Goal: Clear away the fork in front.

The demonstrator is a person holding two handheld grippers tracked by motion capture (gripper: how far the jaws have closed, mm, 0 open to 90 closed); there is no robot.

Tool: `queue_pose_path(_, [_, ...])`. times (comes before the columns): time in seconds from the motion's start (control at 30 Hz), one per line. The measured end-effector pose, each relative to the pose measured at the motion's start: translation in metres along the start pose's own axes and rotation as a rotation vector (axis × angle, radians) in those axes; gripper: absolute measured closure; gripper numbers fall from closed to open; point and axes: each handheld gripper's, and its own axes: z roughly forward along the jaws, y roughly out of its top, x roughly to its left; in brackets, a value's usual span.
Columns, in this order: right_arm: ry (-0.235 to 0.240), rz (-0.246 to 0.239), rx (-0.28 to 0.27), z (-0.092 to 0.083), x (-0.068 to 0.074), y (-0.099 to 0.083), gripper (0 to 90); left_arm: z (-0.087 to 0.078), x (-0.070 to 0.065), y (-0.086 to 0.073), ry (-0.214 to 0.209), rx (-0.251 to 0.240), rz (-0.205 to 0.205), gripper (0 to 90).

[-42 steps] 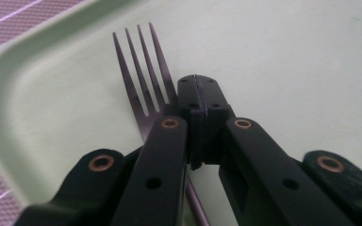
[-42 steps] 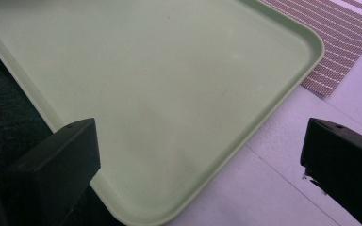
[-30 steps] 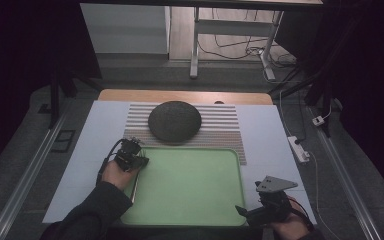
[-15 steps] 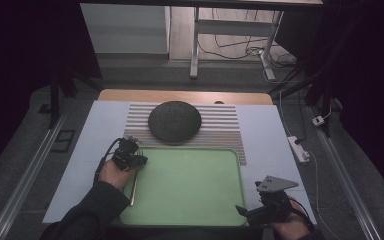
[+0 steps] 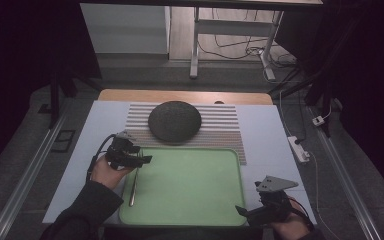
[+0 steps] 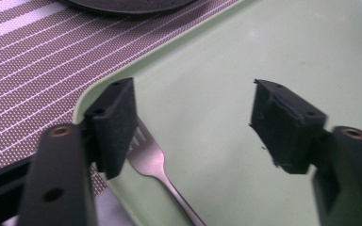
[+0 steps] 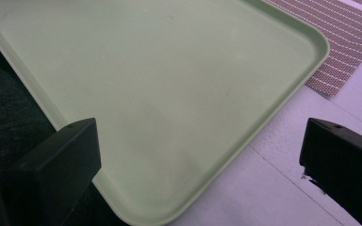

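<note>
One fork [image 5: 134,182] lies on the left edge of the single green tray [image 5: 190,185], tines toward the one striped mat [image 5: 220,127], which carries one dark round plate [image 5: 174,121]. The left gripper [image 6: 193,122] hangs above the tines; its jaws have just been opening and hold nothing. The right gripper [image 7: 198,155], jaws wide apart and empty, sits at the tray's near right corner.

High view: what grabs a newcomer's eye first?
The pale green tray at the table's near middle, with a fork lying along its left edge. Beyond it, a dark round plate sits on a striped mat. The left gripper, jaws just opened and empty, hangs above the fork.
</note>
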Motion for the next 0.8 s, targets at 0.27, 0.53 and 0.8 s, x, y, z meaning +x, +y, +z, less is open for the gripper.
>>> queue_pose_path(0.27, [0.001, -0.003, 0.003, 0.0, 0.0, 0.0, 0.0, -0.002, -0.006, -0.005, -0.088, -0.023, 0.029, 3.3])
queue_pose_path(0.53, [0.0, 0.006, 0.004, 0.0, -0.001, 0.0, 0.0, -0.015, -0.014, -0.011, -0.147, -0.06, 0.065, 0.0])
queue_pose_path(0.8, [0.005, 0.025, 0.005, 0.0, -0.002, 0.0, 0.0, -0.036, -0.021, -0.03, -0.148, -0.08, 0.076, 0.0])
